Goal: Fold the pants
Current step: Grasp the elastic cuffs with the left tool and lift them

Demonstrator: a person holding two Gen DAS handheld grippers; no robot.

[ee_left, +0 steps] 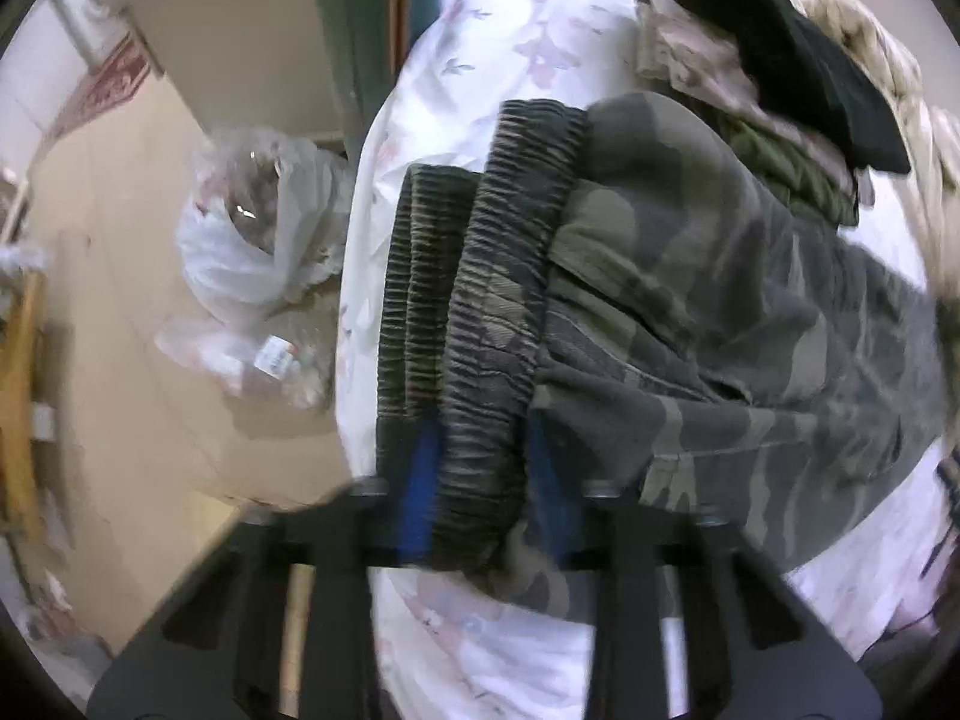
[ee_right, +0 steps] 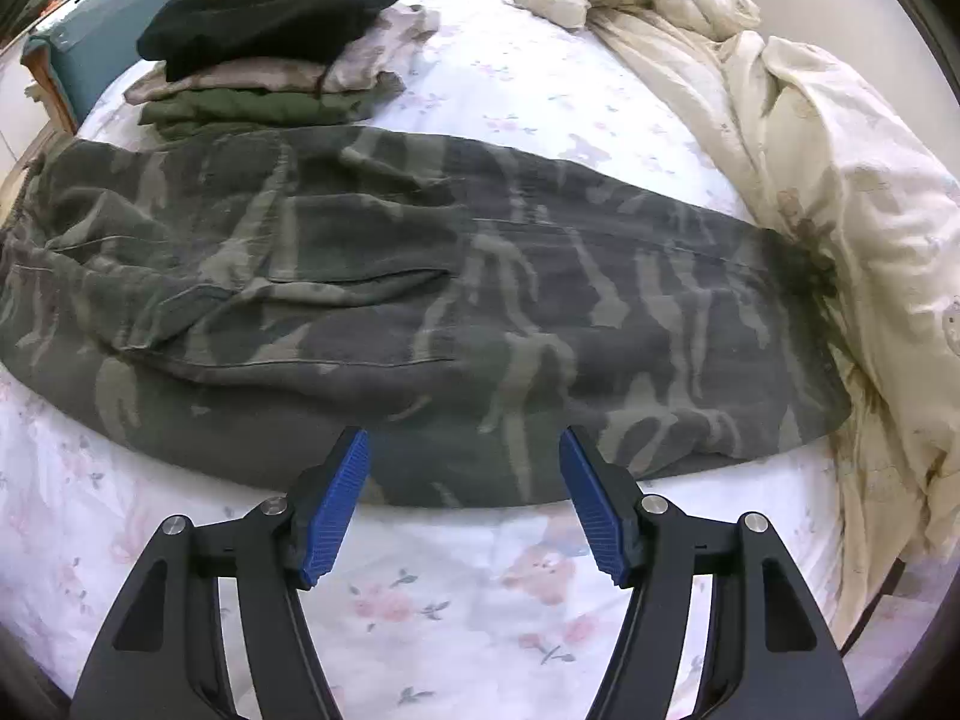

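Camouflage pants (ee_right: 420, 312) lie lengthwise across a bed with a white floral sheet (ee_right: 420, 600), legs stacked, hems toward the right. My left gripper (ee_left: 480, 468) is shut on the ribbed elastic waistband (ee_left: 504, 276) at the bed's left edge; the band runs up between the blue pads (ee_left: 420, 480). The pants also show in the left wrist view (ee_left: 690, 300). My right gripper (ee_right: 465, 492) is open and empty, its blue fingertips just over the near edge of the pants' legs.
A stack of folded clothes (ee_right: 270, 60) with a black garment on top sits behind the pants. A crumpled cream duvet (ee_right: 810, 180) fills the bed's right side. On the floor left of the bed lies a white plastic bag (ee_left: 258, 252).
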